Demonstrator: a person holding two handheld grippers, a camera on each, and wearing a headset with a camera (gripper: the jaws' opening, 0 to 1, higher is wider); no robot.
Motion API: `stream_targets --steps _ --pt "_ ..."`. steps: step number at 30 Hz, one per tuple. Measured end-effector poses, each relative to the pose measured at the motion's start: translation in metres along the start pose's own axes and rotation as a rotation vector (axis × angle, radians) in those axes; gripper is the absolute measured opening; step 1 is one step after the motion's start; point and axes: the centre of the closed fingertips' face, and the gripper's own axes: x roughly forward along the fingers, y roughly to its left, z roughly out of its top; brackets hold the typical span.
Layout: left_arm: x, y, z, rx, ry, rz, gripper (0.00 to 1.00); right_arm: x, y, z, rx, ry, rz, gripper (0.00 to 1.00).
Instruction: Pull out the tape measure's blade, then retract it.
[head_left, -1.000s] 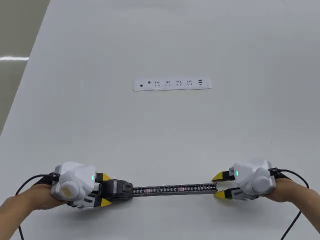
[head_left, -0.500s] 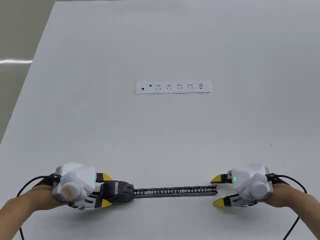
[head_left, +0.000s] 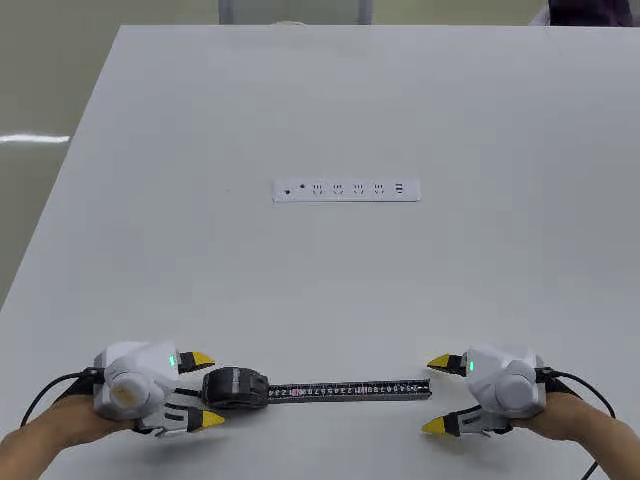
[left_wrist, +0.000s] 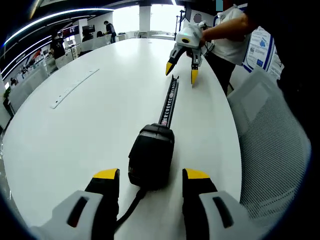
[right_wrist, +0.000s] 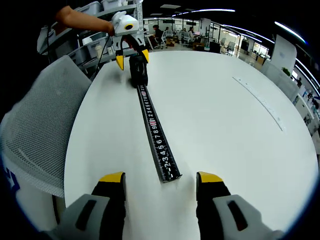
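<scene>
my left gripper (head_left: 207, 388), jaws spread, sits just behind the tape measure case (head_left: 236, 387). the blade (head_left: 350, 389) runs flat from the case to my right gripper (head_left: 435, 394), also spread and empty. with nothing holding it, the blade may snap back and jerk the case.

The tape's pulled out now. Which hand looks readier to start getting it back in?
Probably the left. The left gripper is open with the tape measure case just ahead between its jaws, ready to clamp it. The right gripper, also open, faces the free end of the blade.
</scene>
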Motion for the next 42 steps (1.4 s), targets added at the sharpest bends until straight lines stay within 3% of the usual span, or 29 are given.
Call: stream_targets --steps 3,7,17,27,35,42 --pt "-0.006 -0.001 -0.004 -0.053 -0.01 0.039 0.52 -0.007 0.002 0.004 0.04 -0.009 -0.031 0.61" --pt "-0.019 -0.003 -0.004 -0.142 -0.057 0.094 0.57 -0.015 0.005 0.008 0.085 -0.019 -0.068 0.65" --pt "-0.045 -0.025 -0.018 -0.205 -0.066 0.147 0.64 -0.034 0.026 0.012 0.162 -0.025 -0.128 0.76" --pt "-0.062 -0.043 -0.021 -0.269 -0.094 0.198 0.71 -0.054 0.039 0.026 0.253 -0.098 -0.236 0.81" --pt "-0.079 -0.052 -0.015 -0.337 -0.123 0.26 0.74 -0.064 0.053 0.035 0.29 -0.092 -0.313 0.83" --pt "-0.093 -0.052 -0.009 -0.388 -0.153 0.328 0.8 -0.076 0.06 0.043 0.344 -0.106 -0.373 0.86"
